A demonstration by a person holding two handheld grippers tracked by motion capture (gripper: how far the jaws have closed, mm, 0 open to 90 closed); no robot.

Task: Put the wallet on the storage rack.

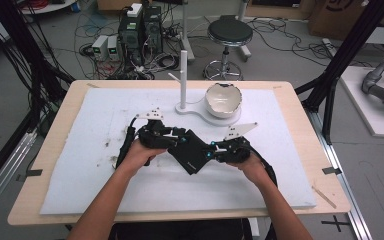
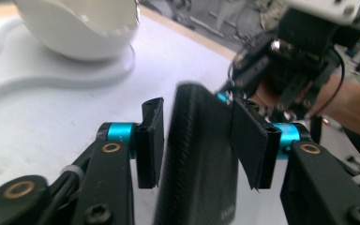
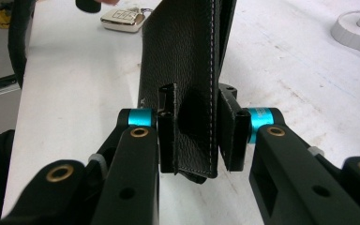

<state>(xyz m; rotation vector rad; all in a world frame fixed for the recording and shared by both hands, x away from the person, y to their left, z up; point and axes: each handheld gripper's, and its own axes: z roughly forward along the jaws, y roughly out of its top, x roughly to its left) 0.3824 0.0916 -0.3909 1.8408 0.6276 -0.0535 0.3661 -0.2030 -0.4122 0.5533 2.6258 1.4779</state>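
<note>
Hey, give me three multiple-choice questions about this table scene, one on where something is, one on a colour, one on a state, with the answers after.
1. Where does the white bowl stand?
A. On the white stand base, beyond the grippers
B. On the floor
C. Between the person's forearms

2. What colour is the wallet?
A. Red
B. Black
C. White

3. How do the right gripper and the wallet stand?
A. Its fingers clamp the wallet
B. It lies apart from the wallet
C. It grips the bowl

Answers: 1 A, the high view shows the bowl on the base beside the post. 2 B, black stitched leather in the right gripper view. 3 A, both fingers press the wallet's sides there.
</note>
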